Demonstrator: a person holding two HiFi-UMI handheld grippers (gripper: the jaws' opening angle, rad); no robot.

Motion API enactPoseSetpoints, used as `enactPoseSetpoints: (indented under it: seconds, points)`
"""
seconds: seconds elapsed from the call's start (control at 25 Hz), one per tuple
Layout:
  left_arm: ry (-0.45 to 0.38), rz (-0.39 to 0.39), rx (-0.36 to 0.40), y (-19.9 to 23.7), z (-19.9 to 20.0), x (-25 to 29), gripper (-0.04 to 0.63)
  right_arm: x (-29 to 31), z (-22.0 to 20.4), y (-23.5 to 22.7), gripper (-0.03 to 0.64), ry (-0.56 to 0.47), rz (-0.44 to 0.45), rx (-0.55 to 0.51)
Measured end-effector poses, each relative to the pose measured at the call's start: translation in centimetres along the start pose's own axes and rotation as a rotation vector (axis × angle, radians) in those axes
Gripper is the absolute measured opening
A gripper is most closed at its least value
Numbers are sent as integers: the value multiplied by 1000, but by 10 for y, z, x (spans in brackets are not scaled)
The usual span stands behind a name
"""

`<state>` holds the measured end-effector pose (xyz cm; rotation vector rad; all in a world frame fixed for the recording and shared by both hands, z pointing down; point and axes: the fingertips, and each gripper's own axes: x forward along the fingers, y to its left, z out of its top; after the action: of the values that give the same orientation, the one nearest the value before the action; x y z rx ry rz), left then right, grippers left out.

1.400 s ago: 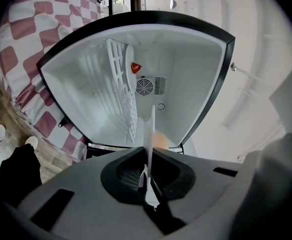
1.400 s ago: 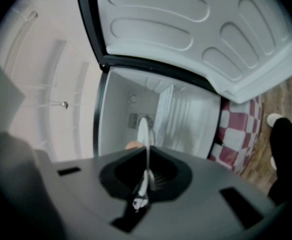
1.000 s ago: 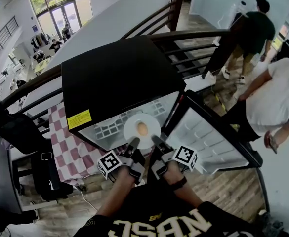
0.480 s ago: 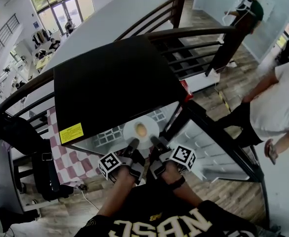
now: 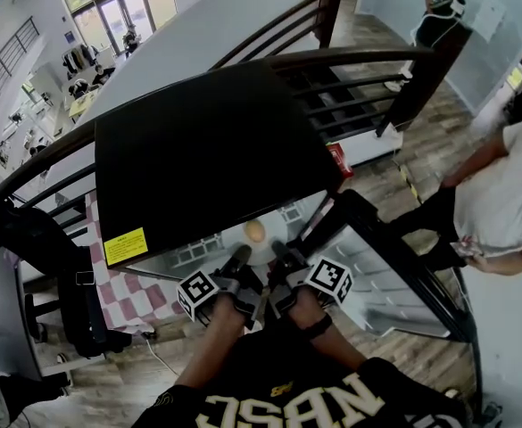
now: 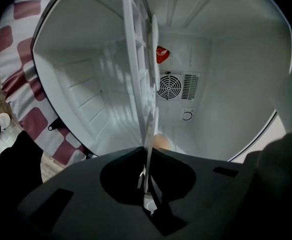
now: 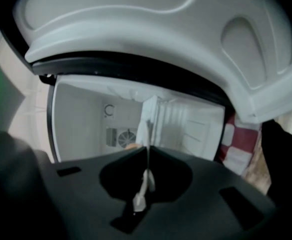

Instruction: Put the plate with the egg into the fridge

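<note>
- Head view: from above the person, looking steeply down on the black-topped, white-lined small fridge (image 5: 207, 150). The left gripper (image 5: 240, 259) and right gripper (image 5: 278, 252) sit low at centre.
- Left gripper view: close, looking along its jaws into the fridge.
- Right gripper view: likewise. Both views share the thin white plate (image 6: 149, 134) (image 7: 146, 134) edge-on, with the round fan grille (image 6: 169, 85) (image 7: 120, 136) beyond it.

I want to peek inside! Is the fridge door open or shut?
Open. The fridge door stands swung out; the fridge shows its white inside and fan.
</note>
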<state>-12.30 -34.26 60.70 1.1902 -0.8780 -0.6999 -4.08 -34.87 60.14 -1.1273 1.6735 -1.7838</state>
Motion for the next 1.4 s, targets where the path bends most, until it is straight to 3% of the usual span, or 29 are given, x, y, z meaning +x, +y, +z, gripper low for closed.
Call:
enactPoseSetpoints:
  seconds: [1.4]
  points:
    - [-41,-22,-15,2,15,7,40,32,8,7,31,29,-11,-34]
